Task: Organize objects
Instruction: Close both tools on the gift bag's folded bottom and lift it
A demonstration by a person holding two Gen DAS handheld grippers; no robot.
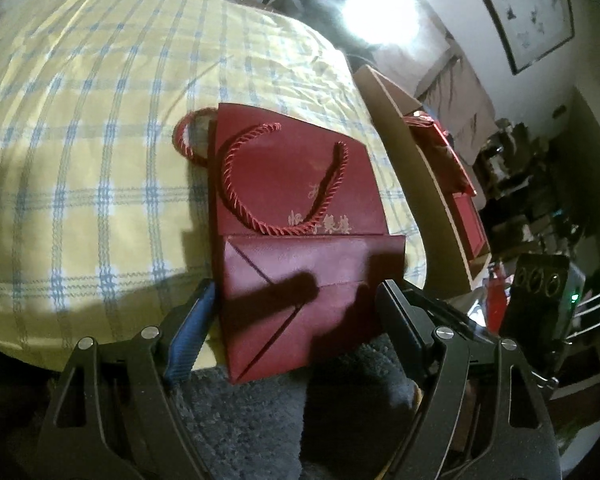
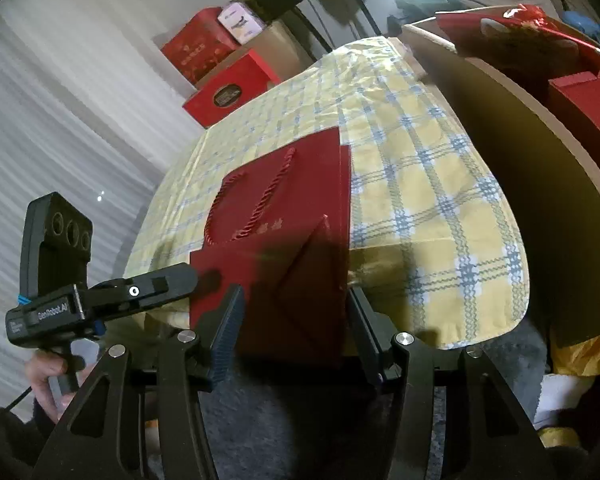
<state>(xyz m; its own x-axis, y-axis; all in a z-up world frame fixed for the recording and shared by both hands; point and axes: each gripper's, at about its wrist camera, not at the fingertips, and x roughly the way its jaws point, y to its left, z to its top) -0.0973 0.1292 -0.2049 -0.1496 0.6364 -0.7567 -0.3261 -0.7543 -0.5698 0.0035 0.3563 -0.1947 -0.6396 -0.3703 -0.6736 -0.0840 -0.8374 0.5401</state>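
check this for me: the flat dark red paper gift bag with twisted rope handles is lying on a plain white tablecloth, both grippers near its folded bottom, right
Not quite. The dark red paper gift bag lies on a yellow tablecloth with blue and white checks, not a plain white one; both wrist views show it. The left gripper and right gripper are indeed near its folded bottom.

Black tool [image 2: 294, 312], ribbed blue pads [image 2: 226, 334] (silver screws).
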